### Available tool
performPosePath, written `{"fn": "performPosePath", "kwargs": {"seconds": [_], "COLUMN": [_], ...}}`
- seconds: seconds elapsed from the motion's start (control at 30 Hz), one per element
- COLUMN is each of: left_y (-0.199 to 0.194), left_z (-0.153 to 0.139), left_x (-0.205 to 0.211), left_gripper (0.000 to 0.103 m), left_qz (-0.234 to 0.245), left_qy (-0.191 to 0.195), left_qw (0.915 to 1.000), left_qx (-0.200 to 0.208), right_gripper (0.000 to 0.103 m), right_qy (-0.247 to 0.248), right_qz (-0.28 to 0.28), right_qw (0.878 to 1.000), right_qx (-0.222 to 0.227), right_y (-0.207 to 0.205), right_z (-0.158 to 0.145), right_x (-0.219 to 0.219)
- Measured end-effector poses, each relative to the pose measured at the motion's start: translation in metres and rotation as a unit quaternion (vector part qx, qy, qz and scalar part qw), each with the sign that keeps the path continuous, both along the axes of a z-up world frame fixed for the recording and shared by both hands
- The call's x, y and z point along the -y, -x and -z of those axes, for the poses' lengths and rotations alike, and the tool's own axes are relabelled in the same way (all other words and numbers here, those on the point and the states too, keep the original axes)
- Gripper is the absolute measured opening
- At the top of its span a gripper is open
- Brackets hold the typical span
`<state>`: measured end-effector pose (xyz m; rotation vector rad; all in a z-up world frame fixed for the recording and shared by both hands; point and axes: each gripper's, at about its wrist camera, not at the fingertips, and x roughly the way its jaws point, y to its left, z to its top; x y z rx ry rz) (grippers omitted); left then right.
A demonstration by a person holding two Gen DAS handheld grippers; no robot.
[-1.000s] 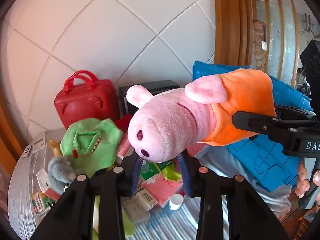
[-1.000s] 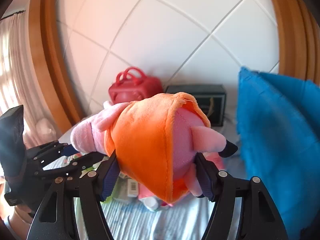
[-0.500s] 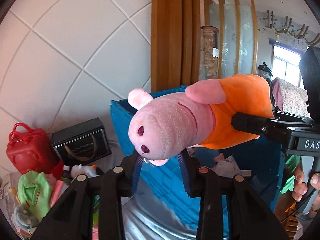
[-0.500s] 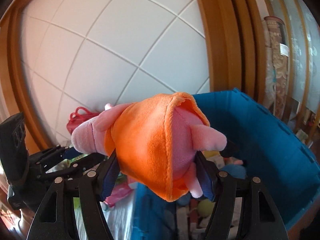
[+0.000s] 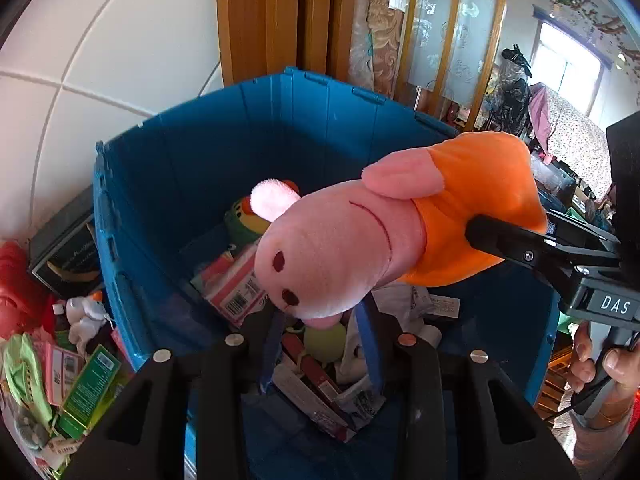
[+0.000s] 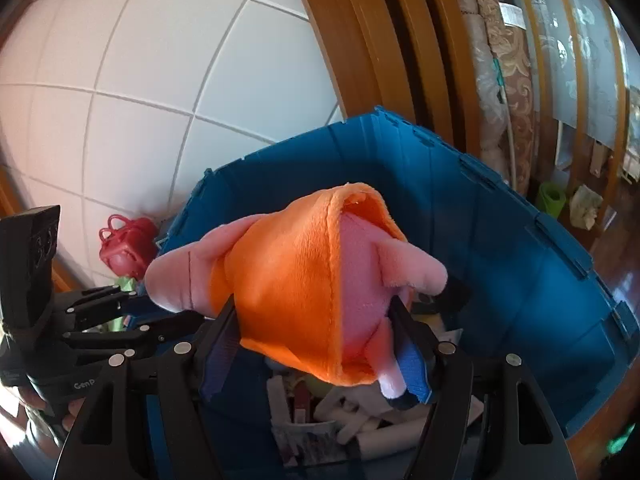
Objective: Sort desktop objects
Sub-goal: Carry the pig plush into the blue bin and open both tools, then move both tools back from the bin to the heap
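Observation:
A pink pig plush in an orange dress (image 5: 360,240) hangs over the open blue bin (image 5: 168,152). My left gripper (image 5: 320,332) is under the pig's snout, its blue pads close on the chin. My right gripper (image 6: 316,344) is shut on the pig's orange body (image 6: 296,280), and it shows from the side in the left wrist view (image 5: 520,244). The bin (image 6: 500,240) holds boxes, a green ball and other toys.
A heap of items lies left of the bin: a red toy case (image 6: 124,248), green boxes (image 5: 88,384), a black box (image 5: 64,248). A white tiled wall (image 5: 100,60) stands behind, and a wooden door frame (image 5: 272,16) to the right.
Both grippers carried the pig to the right, from above the cluttered table to over the open blue bin. The views now look down into the bin.

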<state>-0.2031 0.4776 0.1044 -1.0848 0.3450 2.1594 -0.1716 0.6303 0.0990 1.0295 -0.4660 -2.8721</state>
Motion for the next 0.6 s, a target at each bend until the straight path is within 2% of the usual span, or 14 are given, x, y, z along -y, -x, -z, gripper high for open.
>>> {"fn": "performPosePath", "kwargs": {"seconds": [0.07,0.17,0.23,0.27,0.33,0.5,0.6], "left_y": [0.003,-0.001,-0.004,-0.005,-0.002,-0.01,-0.028], "left_z": [0.005,0.0,-0.001,-0.002,-0.005,-0.02,-0.034], "left_x": [-0.003,-0.003,-0.004,-0.002,0.001,0.025,0.047], "left_gripper": [0.036,0.037,0.045,0.049,0.051,0.06,0.062], "left_qz": [-0.007,-0.027,-0.033,-0.037,-0.044,-0.084,-0.125], "left_qy": [0.016,0.02,0.02,0.02,0.015,-0.02,-0.055], "left_qw": [0.9998,0.9994,0.9992,0.9991,0.9987,0.9936,0.9809], "left_qx": [0.01,-0.002,-0.003,-0.007,-0.021,-0.074,-0.139], "right_gripper": [0.07,0.07,0.072,0.075,0.098,0.103,0.103], "right_qy": [0.003,-0.009,-0.029,-0.038,-0.054,-0.089,-0.105], "right_qz": [-0.003,0.007,0.016,0.018,0.025,0.043,0.049], "right_qw": [1.0,1.0,0.999,0.999,0.998,0.995,0.993], "right_qx": [0.006,0.009,0.007,0.006,0.004,-0.014,-0.033], "right_y": [0.0,0.004,0.002,0.002,0.003,-0.005,-0.014], "right_z": [0.005,0.009,0.009,0.008,0.009,0.005,0.0], "right_x": [-0.006,-0.013,-0.009,-0.006,-0.005,0.002,0.009]}}
